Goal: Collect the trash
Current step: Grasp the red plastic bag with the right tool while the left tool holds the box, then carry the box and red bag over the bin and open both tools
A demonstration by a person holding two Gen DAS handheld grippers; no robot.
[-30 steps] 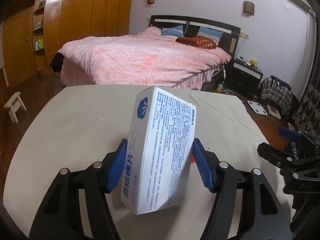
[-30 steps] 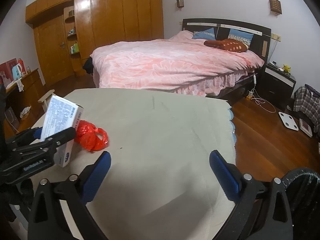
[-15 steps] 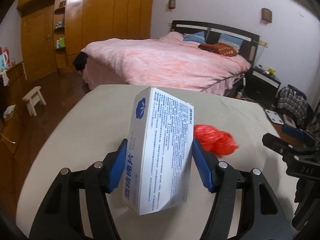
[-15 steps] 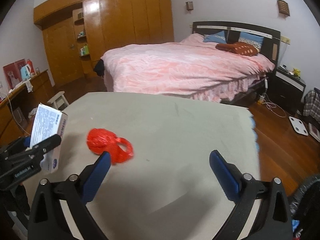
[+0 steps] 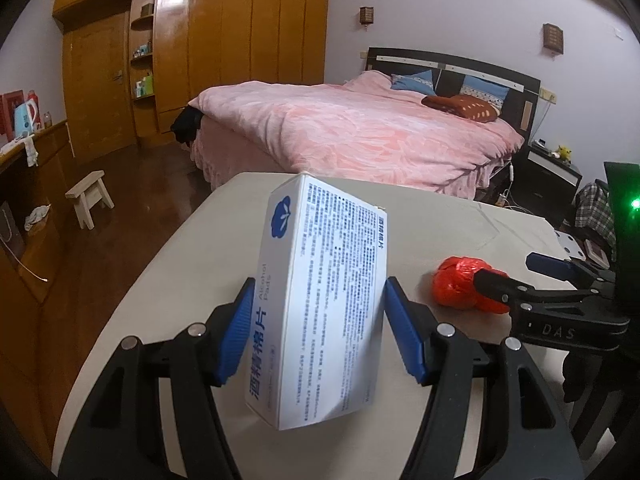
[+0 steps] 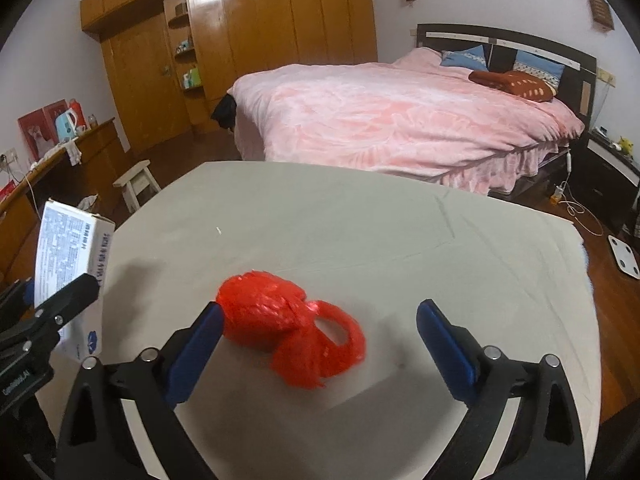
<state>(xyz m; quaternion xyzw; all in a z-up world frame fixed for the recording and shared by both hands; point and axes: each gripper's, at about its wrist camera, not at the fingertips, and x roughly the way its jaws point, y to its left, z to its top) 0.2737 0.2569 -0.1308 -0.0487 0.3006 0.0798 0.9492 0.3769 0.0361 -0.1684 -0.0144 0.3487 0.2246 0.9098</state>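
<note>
My left gripper is shut on a white alcohol-pad box with blue print and holds it above the table; the box also shows at the left of the right wrist view. A crumpled red plastic bag lies on the grey-covered table. My right gripper is open, its blue pads on either side of the bag, the left pad close to it. The bag and the right gripper also show at the right of the left wrist view.
A bed with a pink cover stands beyond the table. A small white stool is on the wood floor at the left, near a wooden wardrobe. A white scale lies on the floor at the right.
My right gripper has moved left and forward until the red bag lies between its open fingers. My left gripper still holds the box and has swung left.
</note>
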